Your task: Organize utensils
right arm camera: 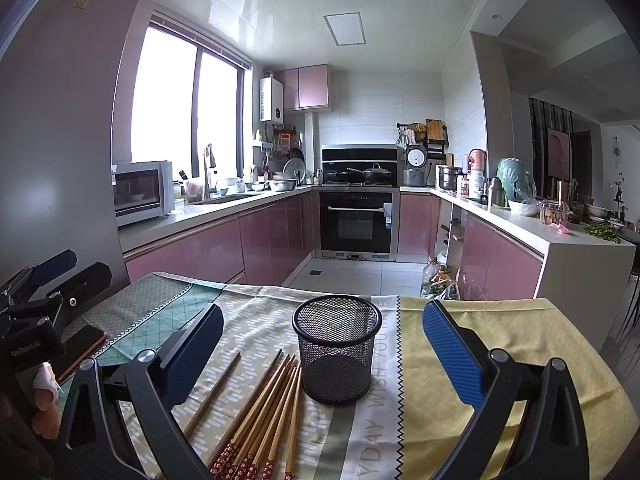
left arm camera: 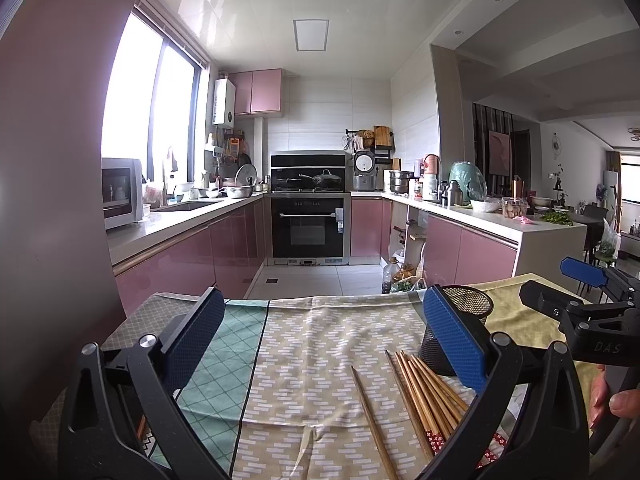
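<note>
A black mesh cup (right arm camera: 337, 350) stands upright and empty on the patterned tablecloth (right arm camera: 460, 320). Several wooden chopsticks (right arm camera: 268, 412) with red patterned ends lie bundled just left of it. One more chopstick (right arm camera: 216, 390) rests apart, further left. My right gripper (right arm camera: 324, 346) is open above the near table, the cup framed between its blue pads. My left gripper (left arm camera: 326, 332) is open too, over bare cloth left of the chopsticks (left arm camera: 424, 392). Its right pad hides part of the mesh cup (left arm camera: 470, 308). Each view shows the other gripper (left arm camera: 560, 284) (right arm camera: 68, 272) at its edge, holding nothing.
A dark phone (right arm camera: 82, 346) lies on the cloth at the left, below the left gripper. A hand with a bandaged finger (right arm camera: 44, 384) holds that gripper. The table's far edge (right arm camera: 280, 286) drops to the kitchen floor, with pink cabinets (right arm camera: 208, 252) and bottles (right arm camera: 438, 276) beyond.
</note>
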`<state>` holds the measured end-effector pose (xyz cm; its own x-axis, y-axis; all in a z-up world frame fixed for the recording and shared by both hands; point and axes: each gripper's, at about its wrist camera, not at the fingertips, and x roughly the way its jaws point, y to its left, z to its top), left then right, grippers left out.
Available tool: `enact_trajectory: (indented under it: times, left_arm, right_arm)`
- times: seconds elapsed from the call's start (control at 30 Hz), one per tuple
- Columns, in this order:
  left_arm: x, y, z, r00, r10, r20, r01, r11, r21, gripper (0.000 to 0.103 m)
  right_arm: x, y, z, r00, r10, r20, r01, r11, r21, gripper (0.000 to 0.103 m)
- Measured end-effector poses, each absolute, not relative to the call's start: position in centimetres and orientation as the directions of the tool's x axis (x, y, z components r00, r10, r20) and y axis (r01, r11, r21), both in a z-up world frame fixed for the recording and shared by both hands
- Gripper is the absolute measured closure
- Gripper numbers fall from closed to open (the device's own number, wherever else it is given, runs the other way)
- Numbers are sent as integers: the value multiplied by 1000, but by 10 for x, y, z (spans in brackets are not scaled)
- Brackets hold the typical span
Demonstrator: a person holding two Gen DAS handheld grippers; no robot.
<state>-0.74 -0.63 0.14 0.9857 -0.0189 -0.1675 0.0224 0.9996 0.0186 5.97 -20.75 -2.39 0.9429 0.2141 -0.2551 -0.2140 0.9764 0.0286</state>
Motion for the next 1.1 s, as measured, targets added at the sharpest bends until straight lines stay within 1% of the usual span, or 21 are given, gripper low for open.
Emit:
enact_trajectory:
  times: [1.1]
  left_arm:
    - [-7, -7, 1, 985, -21, -170, 24, 1000, 16, 5]
  right_arm:
    - [63, -209, -27, 942, 217, -257, -216, 976, 34, 6]
